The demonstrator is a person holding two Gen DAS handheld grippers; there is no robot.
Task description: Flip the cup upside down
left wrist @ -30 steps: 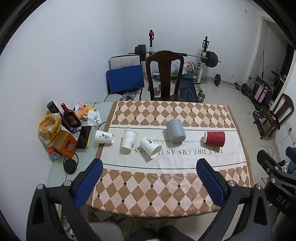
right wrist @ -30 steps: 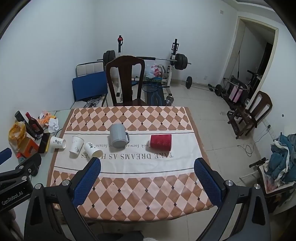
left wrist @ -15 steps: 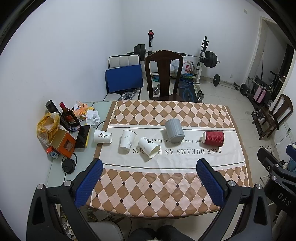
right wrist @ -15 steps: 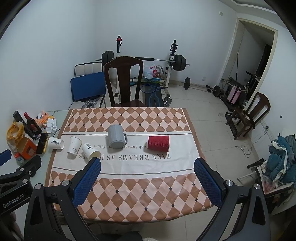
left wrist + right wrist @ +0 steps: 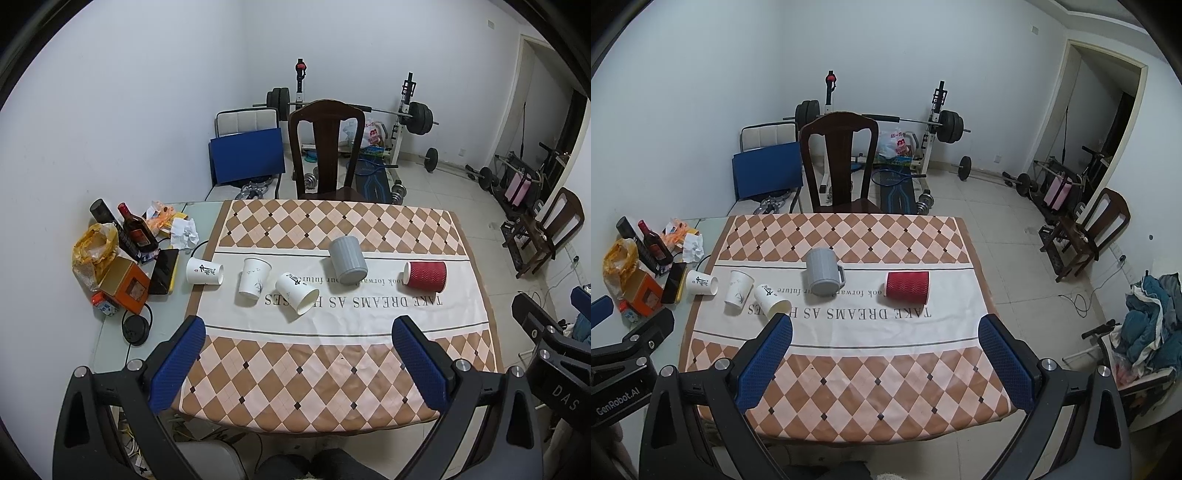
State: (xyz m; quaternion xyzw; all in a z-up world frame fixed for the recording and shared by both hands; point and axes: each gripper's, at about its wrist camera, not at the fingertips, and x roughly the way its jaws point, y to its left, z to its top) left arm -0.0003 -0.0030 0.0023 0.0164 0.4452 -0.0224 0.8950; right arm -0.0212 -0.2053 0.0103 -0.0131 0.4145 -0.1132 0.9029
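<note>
Several cups sit in a row on the checkered tablecloth (image 5: pixel 332 369). A white paper cup (image 5: pixel 204 271) lies on its side at the left edge. A second white cup (image 5: pixel 253 282) stands upside down. A third white cup (image 5: pixel 296 292) lies on its side. A grey mug (image 5: pixel 348 260) stands upside down; its handle shows in the right wrist view (image 5: pixel 823 271). A red ribbed cup (image 5: pixel 425 277) lies on its side, also in the right wrist view (image 5: pixel 908 287). My left gripper (image 5: pixel 299 354) and right gripper (image 5: pixel 884 352) are open, empty, high above the table's near edge.
Left of the cloth lie bottles (image 5: pixel 136 229), an orange box (image 5: pixel 125 284), a yellow bag (image 5: pixel 94 243), a phone (image 5: pixel 164 271) and crumpled paper (image 5: pixel 184 232). A wooden chair (image 5: pixel 325 147) stands behind the table. Weights and another chair (image 5: pixel 550 229) fill the room beyond.
Both grippers have drawn back and up a little, so the table looks smaller. The cups have not moved. Both grippers stay open.
</note>
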